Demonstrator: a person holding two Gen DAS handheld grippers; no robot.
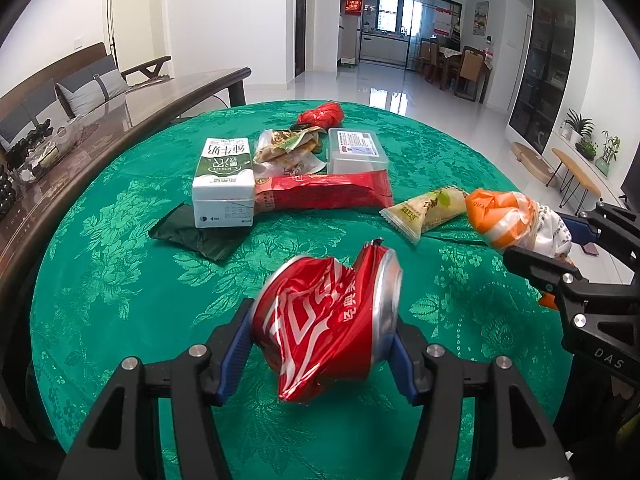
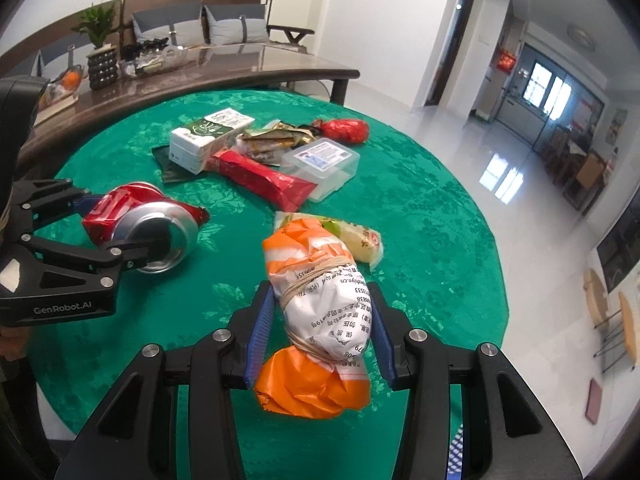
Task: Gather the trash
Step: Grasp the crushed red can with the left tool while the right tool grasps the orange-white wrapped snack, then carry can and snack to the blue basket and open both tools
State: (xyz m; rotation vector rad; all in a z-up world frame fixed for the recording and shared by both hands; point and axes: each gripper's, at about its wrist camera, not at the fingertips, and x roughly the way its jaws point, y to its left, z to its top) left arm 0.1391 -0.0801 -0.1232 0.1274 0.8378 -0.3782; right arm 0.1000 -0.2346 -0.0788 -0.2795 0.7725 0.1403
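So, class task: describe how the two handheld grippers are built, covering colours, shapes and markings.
Both are matte black angular linkages with silver round pivot bolts and ribbed blue finger pads. The left gripper is printed GenRobot.AI in grey; the right gripper shows DAS.

Black jaws, blue pads (image 1: pixel 234 354), silver screws (image 1: pixel 131 363)

Reds, greens and orange on a patterned cloth
Green tablecloth (image 1: pixel 120 280) with a paler floral pattern; crushed can (image 1: pixel 328 328) red with white lettering and silver ends; tied wrapper (image 2: pixel 320 320) orange and white with dark print; milk carton (image 1: pixel 224 180) white and green
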